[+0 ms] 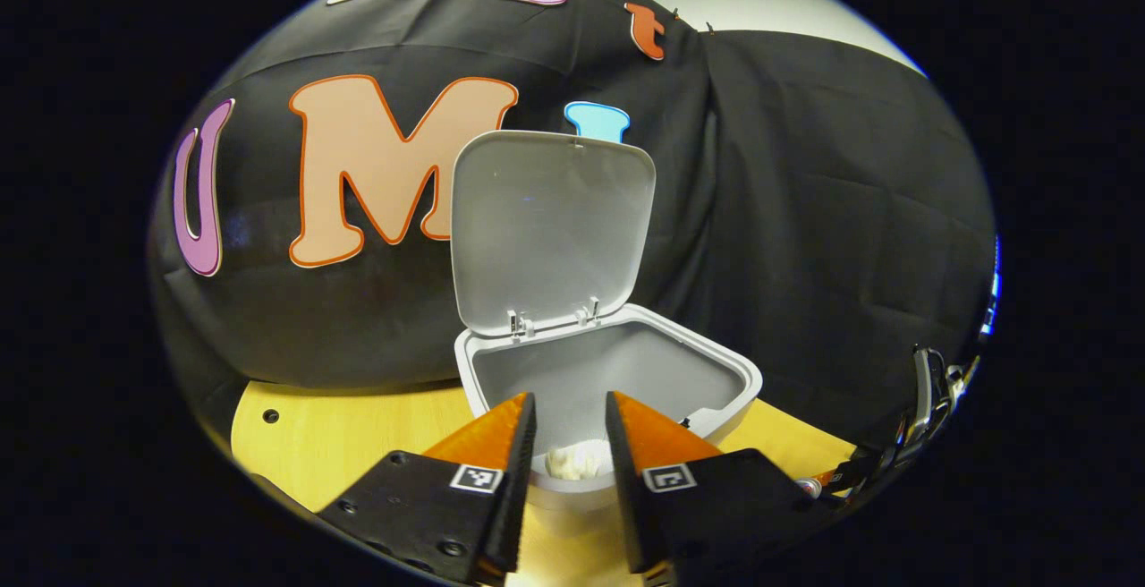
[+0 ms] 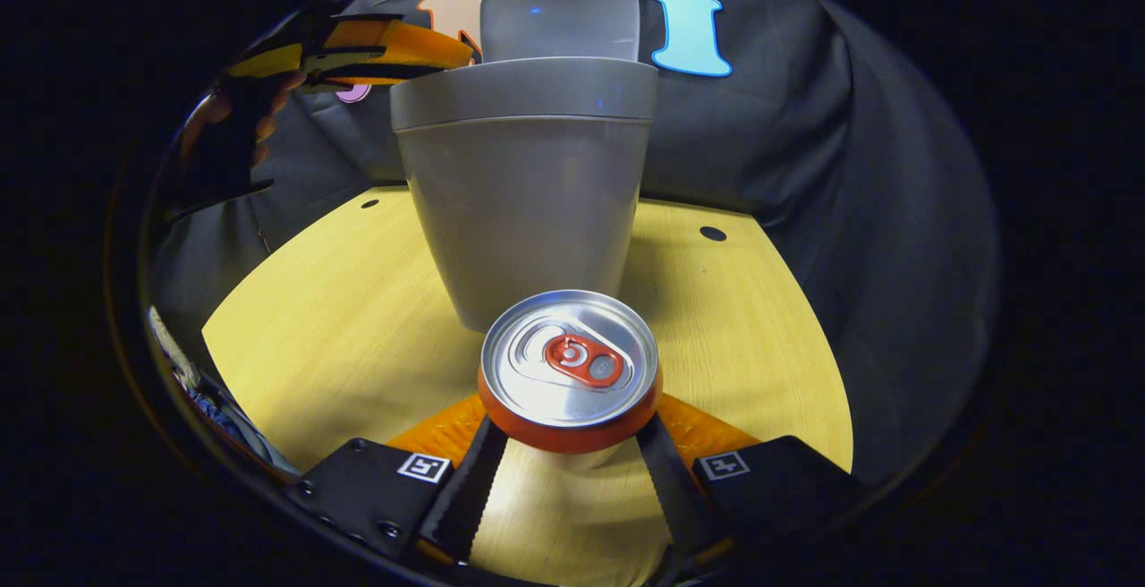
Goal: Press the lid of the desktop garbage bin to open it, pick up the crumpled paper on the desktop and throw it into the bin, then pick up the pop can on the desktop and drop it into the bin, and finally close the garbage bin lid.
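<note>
Right gripper (image 2: 572, 444) around upright pop can (image 2: 570, 370)

Pop can (image 2: 570, 370) sits on the table (image 2: 340, 319) right in front of the bin (image 2: 528, 202); crumpled paper (image 1: 572, 460) is inside the bin.

This is a staged recording booth, not a lived-in room. Black cloth (image 1: 805, 211) hangs in folds as the far wall, with a strip of pale room wall (image 1: 769, 5) above it. The pale wooden surface (image 2: 340, 319) has 2 drilled holes near its far edge. A plain grey bin (image 2: 528, 202) stands on it like a test prop.
</note>
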